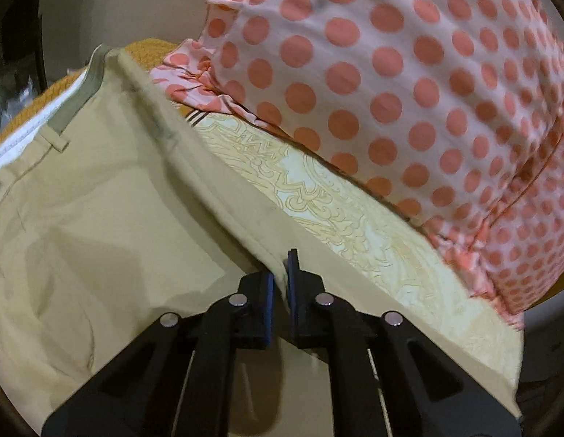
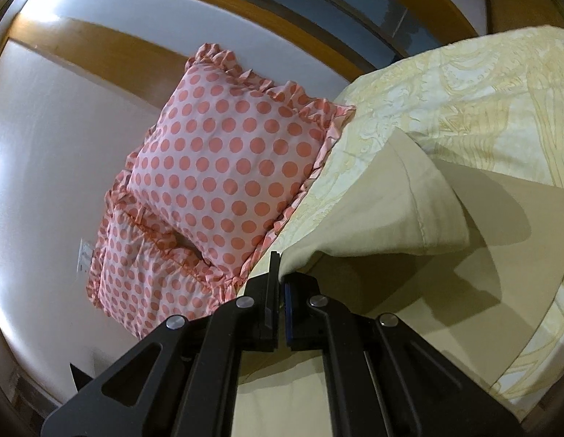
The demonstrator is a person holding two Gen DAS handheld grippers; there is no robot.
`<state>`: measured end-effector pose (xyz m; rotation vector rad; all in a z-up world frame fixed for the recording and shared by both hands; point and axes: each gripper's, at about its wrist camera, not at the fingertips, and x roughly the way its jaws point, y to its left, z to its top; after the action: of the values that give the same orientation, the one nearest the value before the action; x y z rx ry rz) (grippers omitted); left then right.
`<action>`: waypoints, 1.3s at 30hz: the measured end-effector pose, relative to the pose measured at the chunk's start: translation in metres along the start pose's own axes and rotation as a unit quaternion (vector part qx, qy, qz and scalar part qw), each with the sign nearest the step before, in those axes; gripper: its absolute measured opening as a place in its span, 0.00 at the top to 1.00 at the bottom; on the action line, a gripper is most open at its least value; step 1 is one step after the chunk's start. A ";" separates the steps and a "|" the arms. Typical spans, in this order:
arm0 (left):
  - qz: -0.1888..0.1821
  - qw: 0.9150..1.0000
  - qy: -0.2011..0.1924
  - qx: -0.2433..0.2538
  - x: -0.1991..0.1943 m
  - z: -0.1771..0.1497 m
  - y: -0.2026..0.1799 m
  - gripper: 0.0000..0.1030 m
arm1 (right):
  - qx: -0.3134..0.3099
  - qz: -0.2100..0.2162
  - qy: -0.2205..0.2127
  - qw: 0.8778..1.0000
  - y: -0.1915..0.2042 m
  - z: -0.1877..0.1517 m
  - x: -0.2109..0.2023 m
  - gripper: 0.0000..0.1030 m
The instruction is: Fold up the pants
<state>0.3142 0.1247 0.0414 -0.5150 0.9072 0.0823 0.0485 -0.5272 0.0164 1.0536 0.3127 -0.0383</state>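
Observation:
The beige pants (image 1: 111, 211) lie on the bed, waistband (image 1: 69, 109) at the upper left of the left wrist view. My left gripper (image 1: 281, 284) is shut on the long edge of the pants fabric and holds it slightly lifted. In the right wrist view my right gripper (image 2: 281, 276) is shut on a pinch of the pants leg (image 2: 409, 200), whose hemmed end hangs folded over above the rest of the pants (image 2: 500, 255).
The bed has a pale yellow patterned sheet (image 1: 354, 218) (image 2: 464, 102). Pink polka-dot pillows (image 1: 391, 73) (image 2: 223, 167) lie close beside the pants. A mustard knit blanket (image 1: 147, 49) shows behind the waistband. A white wall and wooden trim (image 2: 111, 47) lie beyond.

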 end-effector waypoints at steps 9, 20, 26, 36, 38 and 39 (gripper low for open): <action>-0.016 0.996 -0.074 0.048 -0.162 -0.137 0.060 0.94 | -0.040 -0.052 0.009 0.998 -0.018 0.003 -0.039 0.98; 0.010 0.997 -0.060 0.039 -0.172 -0.213 0.097 0.89 | -0.012 -0.109 0.038 0.993 -0.061 -0.010 -0.051 0.98; -0.007 0.997 -0.052 0.056 -0.173 -0.217 0.099 0.93 | -0.001 -0.128 0.034 0.991 -0.068 -0.013 -0.063 0.98; 0.003 0.989 -0.097 0.115 -0.199 -0.236 0.094 0.44 | -0.041 -0.206 -0.057 0.976 -0.053 -0.004 -0.101 0.39; 0.015 0.985 -0.123 0.122 -0.212 -0.241 0.096 0.38 | -0.044 -0.215 -0.060 0.974 -0.060 0.001 -0.099 0.41; 0.012 0.983 -0.137 0.120 -0.220 -0.241 0.098 0.37 | -0.048 -0.214 -0.063 0.974 -0.062 0.001 -0.098 0.42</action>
<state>-0.0261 0.1318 0.0510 -0.2588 0.6423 0.0633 -0.0561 -0.5707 -0.0089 0.8680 0.4176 -0.4711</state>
